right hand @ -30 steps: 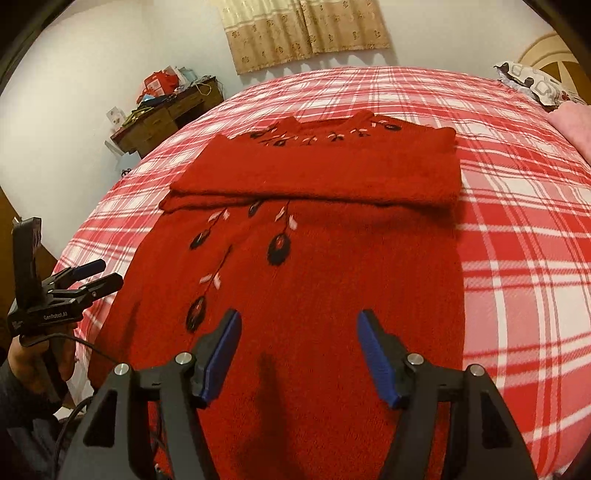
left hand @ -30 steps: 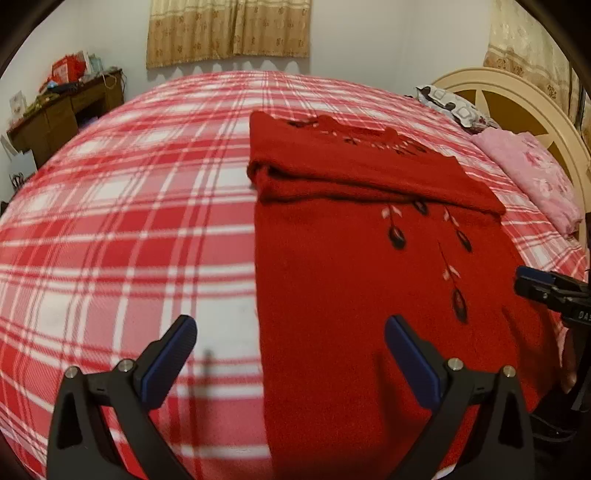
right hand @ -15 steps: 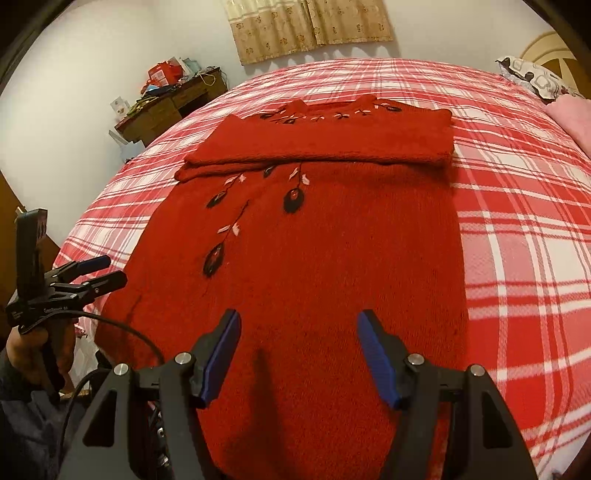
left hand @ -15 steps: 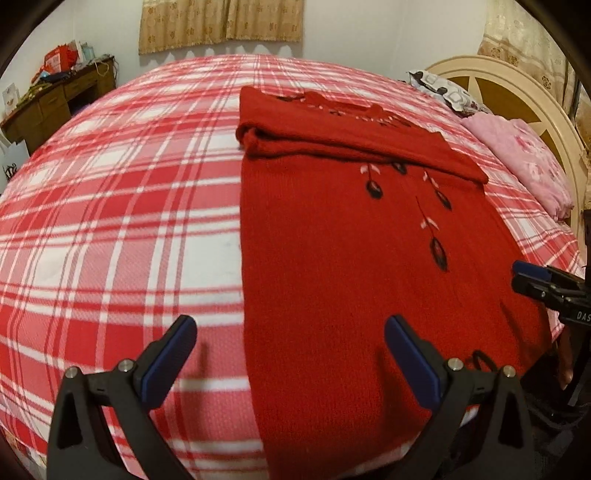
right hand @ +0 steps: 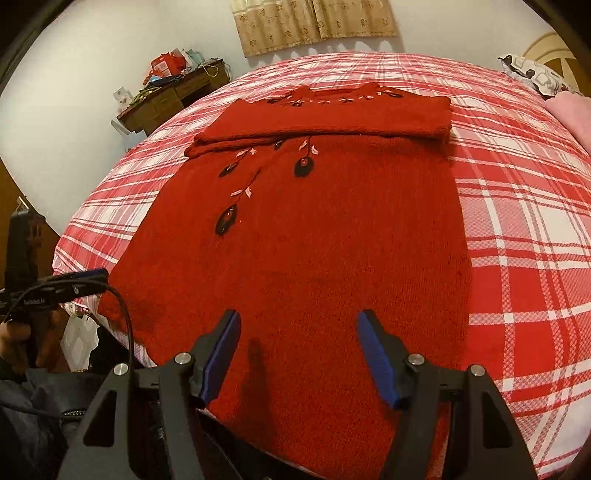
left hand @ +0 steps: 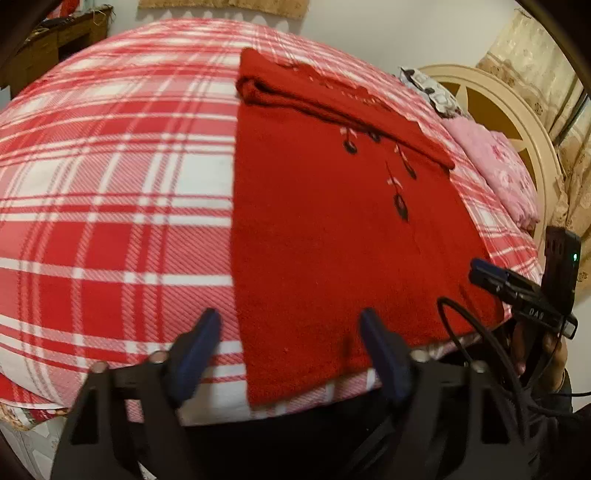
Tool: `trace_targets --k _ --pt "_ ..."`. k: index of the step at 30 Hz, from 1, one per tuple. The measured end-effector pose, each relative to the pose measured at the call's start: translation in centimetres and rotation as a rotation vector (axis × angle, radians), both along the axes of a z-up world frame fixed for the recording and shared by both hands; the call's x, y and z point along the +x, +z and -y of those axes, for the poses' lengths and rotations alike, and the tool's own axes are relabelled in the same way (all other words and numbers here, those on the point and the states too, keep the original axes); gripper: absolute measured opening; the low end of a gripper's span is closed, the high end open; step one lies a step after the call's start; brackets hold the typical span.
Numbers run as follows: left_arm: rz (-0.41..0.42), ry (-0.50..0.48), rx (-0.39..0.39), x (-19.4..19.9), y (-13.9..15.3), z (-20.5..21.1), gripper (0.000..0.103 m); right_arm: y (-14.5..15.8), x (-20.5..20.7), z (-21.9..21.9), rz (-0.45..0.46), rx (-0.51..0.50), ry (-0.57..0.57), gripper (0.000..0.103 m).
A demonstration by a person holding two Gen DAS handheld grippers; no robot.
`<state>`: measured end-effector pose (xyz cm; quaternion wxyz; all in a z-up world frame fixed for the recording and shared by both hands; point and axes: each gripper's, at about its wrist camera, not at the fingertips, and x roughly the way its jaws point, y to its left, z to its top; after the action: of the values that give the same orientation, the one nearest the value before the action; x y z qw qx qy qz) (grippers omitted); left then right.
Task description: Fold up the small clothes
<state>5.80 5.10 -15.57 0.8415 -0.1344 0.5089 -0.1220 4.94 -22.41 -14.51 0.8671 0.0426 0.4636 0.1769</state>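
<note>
Two grippers poised over near hem of red knitted sweater (right hand: 317,258), laid flat on red-and-white plaid bedspread (right hand: 524,229). Sleeves folded across chest at far end of sweater; black and pink embroidery below fold. Left gripper (left hand: 291,350): jaws just narrowed, apart, straddling sweater's near left corner, one pad over bedspread, other over knit; pads not pressing. Right gripper (right hand: 299,354): jaws apart above sweater's hem, nothing clamped. Beyond sweater: wooden desk (right hand: 173,99), curtain (right hand: 314,22). To sweater's right: pink pillow (left hand: 498,166), cream headboard (left hand: 517,110).
</note>
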Motion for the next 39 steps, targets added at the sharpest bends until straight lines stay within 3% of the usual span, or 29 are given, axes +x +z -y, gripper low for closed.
trace_targets --k 4,6,8,10,18,24,27,30,33,35,36,39 --pt "-0.027 0.011 -0.004 0.0 -0.5 0.0 0.065 0.2 -0.2 -0.2 0.007 -0.002 0.007 0.067" --pt "-0.028 -0.005 0.002 -0.1 -0.4 0.4 0.052 0.2 -0.3 -0.2 0.006 -0.002 0.007 0.067" --pt "-0.036 -0.020 0.007 -0.2 -0.6 0.5 0.028 0.3 -0.4 0.0 0.006 -0.008 0.004 0.067" --pt "-0.036 -0.030 0.012 -0.2 -0.6 0.5 0.014 0.5 -0.7 0.5 0.008 -0.009 -0.007 0.067" --pt "0.022 -0.051 0.018 -0.6 0.4 0.5 0.010 1.5 -3.7 5.1 -0.012 -0.003 -0.104 0.067" --pt "0.009 -0.044 -0.041 -0.1 0.0 0.0 0.010 0.4 -5.9 6.8 -0.061 -0.010 -0.141 0.066" --pt "0.022 -0.034 -0.079 -0.1 0.3 -0.5 0.010 0.2 -6.0 7.2 -0.061 0.043 -0.141 0.065" --pt "0.056 -0.029 -0.100 -0.2 0.5 -0.9 0.010 -0.6 -5.9 7.1 -0.098 0.105 -0.117 0.040" --pt "0.055 -0.017 -0.150 0.0 0.3 -1.5 0.010 -1.4 -6.0 6.6 -0.115 0.104 -0.099 0.035" --pt "0.062 -0.017 -0.166 0.0 0.3 -1.6 0.009 -1.3 -6.1 6.7 -0.102 0.111 -0.101 0.022" --pt "0.075 -0.026 -0.172 0.0 0.6 -1.4 0.009 -1.0 -6.1 6.8 -0.090 0.119 -0.100 0.009" --pt "0.131 -0.056 -0.181 -0.1 1.7 -1.1 0.008 0.6 -6.6 7.3 -0.009 0.183 -0.104 0.008"
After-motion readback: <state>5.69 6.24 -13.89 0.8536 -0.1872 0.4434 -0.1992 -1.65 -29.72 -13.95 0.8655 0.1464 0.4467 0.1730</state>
